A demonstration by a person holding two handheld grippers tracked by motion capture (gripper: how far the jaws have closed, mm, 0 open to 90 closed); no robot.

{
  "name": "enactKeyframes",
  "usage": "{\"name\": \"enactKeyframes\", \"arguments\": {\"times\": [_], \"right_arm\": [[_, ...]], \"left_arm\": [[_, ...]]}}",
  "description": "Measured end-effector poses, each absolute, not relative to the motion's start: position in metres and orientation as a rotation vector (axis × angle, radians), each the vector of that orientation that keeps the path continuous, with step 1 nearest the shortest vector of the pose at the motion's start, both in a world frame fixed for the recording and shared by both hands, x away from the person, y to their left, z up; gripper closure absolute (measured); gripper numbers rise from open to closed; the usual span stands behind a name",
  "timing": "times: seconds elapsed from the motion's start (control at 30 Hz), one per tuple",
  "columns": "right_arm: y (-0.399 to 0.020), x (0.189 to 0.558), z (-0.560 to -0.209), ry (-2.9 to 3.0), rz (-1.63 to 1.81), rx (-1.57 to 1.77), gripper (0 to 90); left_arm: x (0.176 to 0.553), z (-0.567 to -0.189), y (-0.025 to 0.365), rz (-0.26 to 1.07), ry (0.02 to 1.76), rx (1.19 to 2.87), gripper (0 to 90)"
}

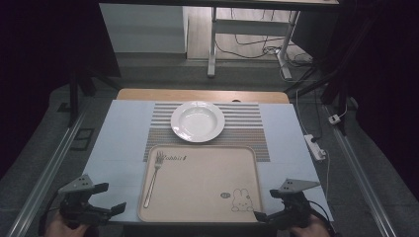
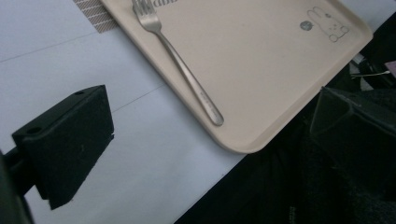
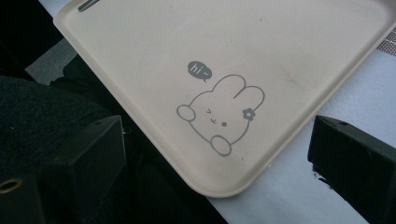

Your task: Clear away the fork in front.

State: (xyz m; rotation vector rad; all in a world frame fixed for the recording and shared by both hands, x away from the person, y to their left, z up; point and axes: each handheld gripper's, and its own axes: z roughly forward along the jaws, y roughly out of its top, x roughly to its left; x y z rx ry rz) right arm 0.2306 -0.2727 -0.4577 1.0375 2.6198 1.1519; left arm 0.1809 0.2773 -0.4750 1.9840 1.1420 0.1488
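A beige tray with a bunny print lies at the table's front middle. A metal fork rests along its left side, tines pointing away from me. Behind the tray sits an empty white plate. My left gripper hovers at the front left, just left of the tray, open and empty. In the left gripper view the fork lies on the tray ahead of the gripper. My right gripper is open by the tray's front right corner; in the right gripper view, the bunny print lies between its jaws.
A striped placemat lies under the plate, on a pale table cover. A white power strip and cables lie on the floor to the right. Metal rails run along both sides, and a desk frame stands beyond.
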Motion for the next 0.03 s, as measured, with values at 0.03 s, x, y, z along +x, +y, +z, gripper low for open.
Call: {"name": "enactKeyframes", "arguments": {"times": [0.03], "right_arm": [[-0.2727,0.2306,-0.4579,2.619,1.150,1.032,4.0]], "left_arm": [[0.1819,-0.4750,0.2771,0.145,1.152,1.983,0.0]]}}
